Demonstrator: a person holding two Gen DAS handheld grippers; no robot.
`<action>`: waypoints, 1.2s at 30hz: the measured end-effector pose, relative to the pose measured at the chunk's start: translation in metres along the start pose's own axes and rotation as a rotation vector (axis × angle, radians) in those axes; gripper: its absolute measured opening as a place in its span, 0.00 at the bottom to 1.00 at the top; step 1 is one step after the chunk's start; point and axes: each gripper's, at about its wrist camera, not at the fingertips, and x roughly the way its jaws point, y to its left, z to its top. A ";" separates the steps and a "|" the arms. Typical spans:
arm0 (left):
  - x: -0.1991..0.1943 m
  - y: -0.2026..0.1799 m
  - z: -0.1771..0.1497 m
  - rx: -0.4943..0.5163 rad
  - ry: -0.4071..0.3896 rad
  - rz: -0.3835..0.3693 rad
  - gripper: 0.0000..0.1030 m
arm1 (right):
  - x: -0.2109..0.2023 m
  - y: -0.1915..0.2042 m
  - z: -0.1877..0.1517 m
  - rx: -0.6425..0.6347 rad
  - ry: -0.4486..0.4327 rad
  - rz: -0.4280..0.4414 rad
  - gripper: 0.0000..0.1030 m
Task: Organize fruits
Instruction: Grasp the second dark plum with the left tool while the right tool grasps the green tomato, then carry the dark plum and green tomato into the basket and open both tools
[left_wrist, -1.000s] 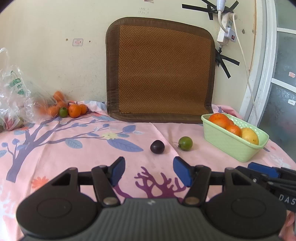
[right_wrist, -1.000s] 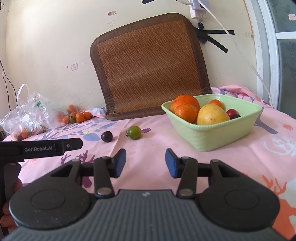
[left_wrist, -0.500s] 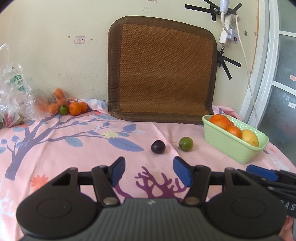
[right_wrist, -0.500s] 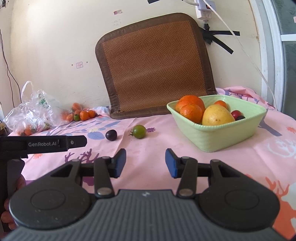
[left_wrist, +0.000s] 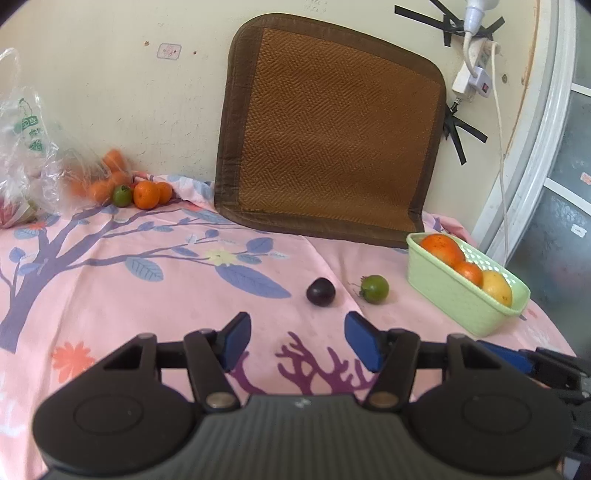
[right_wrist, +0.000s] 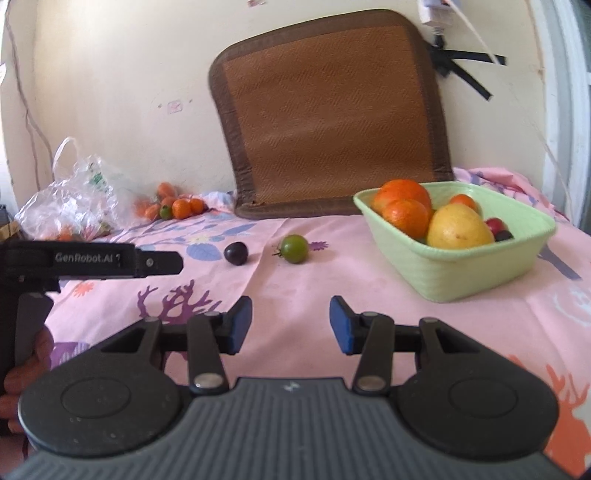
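Note:
A dark plum (left_wrist: 320, 291) (right_wrist: 236, 253) and a green tomato (left_wrist: 374, 289) (right_wrist: 294, 248) lie side by side on the pink cloth. To their right stands a pale green basket (left_wrist: 454, 299) (right_wrist: 454, 273) with oranges, a yellow fruit and small dark fruits inside. My left gripper (left_wrist: 295, 341) hovers open just short of the plum, nothing between its blue pads. My right gripper (right_wrist: 291, 324) is open too, low over the cloth, nearer than the tomato and left of the basket. Its fingers hold nothing.
Several small oranges and one green fruit (left_wrist: 146, 194) (right_wrist: 177, 207) sit by the wall at far left, beside a clear plastic bag (left_wrist: 26, 155) (right_wrist: 70, 199). A brown woven mat (left_wrist: 332, 133) leans on the wall. A cable hangs at right.
The left gripper's view has shifted slightly and rolled; plum and tomato sit a little closer to its fingers. The right view tilted, lifting the basket in frame. No fruit has moved.

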 end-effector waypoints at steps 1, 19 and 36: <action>0.003 0.002 0.003 -0.002 0.008 -0.006 0.54 | 0.003 0.003 0.003 -0.030 0.002 0.005 0.47; 0.075 -0.021 0.038 0.204 0.107 -0.069 0.43 | 0.097 -0.011 0.049 -0.106 0.116 0.044 0.36; 0.075 -0.030 0.028 0.194 0.155 -0.131 0.24 | 0.068 -0.012 0.039 -0.127 0.116 0.107 0.29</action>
